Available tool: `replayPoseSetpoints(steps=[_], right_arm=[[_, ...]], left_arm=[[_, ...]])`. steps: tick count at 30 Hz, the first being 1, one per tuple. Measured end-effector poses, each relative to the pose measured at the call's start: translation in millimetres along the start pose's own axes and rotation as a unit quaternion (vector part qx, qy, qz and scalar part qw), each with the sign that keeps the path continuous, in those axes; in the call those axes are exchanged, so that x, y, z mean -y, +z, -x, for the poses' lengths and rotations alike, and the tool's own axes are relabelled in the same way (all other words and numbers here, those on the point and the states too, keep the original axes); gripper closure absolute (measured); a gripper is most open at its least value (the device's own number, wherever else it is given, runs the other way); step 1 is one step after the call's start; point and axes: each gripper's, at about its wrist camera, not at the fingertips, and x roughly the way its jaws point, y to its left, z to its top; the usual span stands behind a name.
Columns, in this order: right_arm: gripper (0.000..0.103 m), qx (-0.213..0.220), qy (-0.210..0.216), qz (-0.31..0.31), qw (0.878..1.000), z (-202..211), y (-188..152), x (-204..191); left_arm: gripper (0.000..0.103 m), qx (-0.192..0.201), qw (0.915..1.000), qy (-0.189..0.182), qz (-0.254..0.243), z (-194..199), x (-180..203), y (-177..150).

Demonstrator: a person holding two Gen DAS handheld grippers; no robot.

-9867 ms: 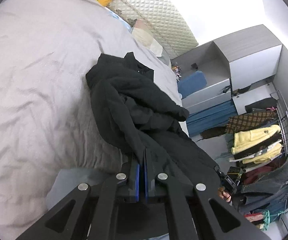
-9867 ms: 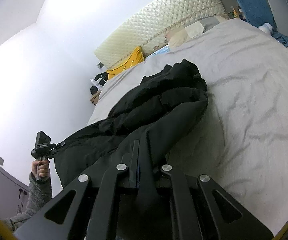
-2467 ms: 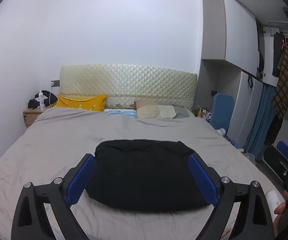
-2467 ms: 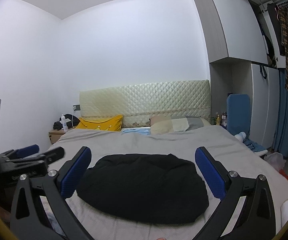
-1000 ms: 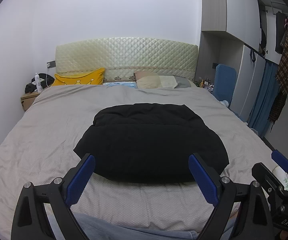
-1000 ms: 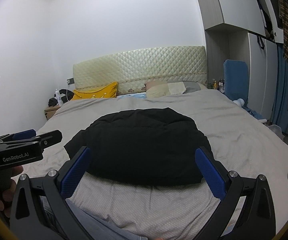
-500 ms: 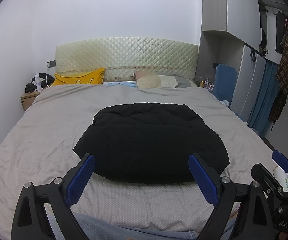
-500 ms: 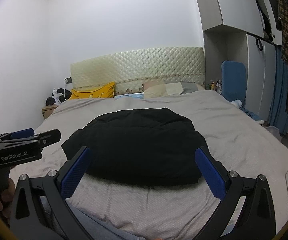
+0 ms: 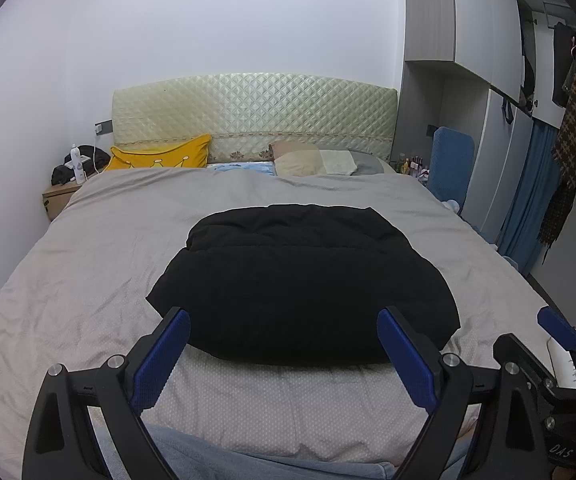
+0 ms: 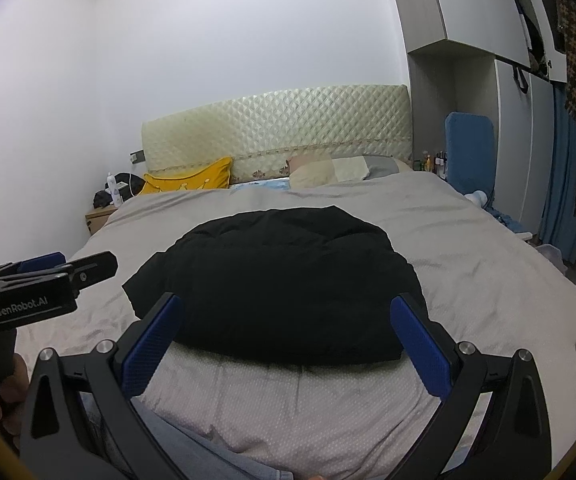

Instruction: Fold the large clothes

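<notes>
At left edge of the right wrist view, "GenRobot.AI" in pale letters on the left gripper (image 10: 88,266) body; at lower right of the left wrist view, "DAS" on the right gripper (image 9: 560,332) body. Both held with blue pads (image 9: 160,360) spread wide, gripping nothing, short of the near hem. Centre frame: folded black padded jacket (image 9: 300,280) lying flat on the grey bed cover (image 9: 80,280), long axis running left to right, narrower folded end toward the quilted headboard (image 9: 252,116). Beyond: yellow crown cushion (image 9: 160,158), beige pillow (image 9: 312,162), wooden nightstand (image 9: 58,200) with spray bottle (image 9: 77,164). At right: blue curtain (image 9: 528,208), hanging checked garment (image 9: 572,128).
</notes>
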Motion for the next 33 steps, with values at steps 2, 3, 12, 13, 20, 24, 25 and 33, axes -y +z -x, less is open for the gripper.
replayPoseSetpoints(steps=[2,3,12,13,20,24,25,33], right_arm=[[0.0,-0.001,0.001,0.0,1.0,-0.4,-0.6,-0.1],[0.0,-0.002,0.0,0.0,1.0,-0.5,-0.6,-0.8],[0.0,-0.004,0.0,-0.001,1.0,-1.3,-1.8,-2.0],[0.0,-0.005,0.0,-0.002,1.0,-1.1,-1.9,-1.9],[0.0,-0.004,0.001,-0.001,1.0,-2.9,-1.6,-3.1],[0.0,-0.005,0.002,-0.003,1.0,-2.8,-1.8,-2.9],[0.0,-0.004,0.002,-0.003,1.0,-2.5,-2.0,-3.2],[0.0,-0.005,-0.001,-0.001,1.0,-1.8,-2.6,-3.9]], left_arm=[[0.008,-0.001,1.0,0.001,-0.002,-0.2,0.3,-0.3],[0.008,-0.001,1.0,0.0,-0.002,0.1,0.0,-0.1],[0.008,-0.001,1.0,-0.003,-0.003,0.7,0.2,-2.0],[0.008,-0.001,1.0,-0.003,-0.003,0.8,0.9,-2.4],[0.008,0.0,1.0,-0.006,-0.006,3.5,2.8,-1.5],[0.008,0.0,0.9999,-0.006,-0.01,3.4,6.1,-1.5],[0.008,0.0,0.9999,-0.006,-0.01,3.1,6.1,-1.4],[0.008,-0.001,0.9999,-0.008,-0.012,2.8,8.5,-1.4]])
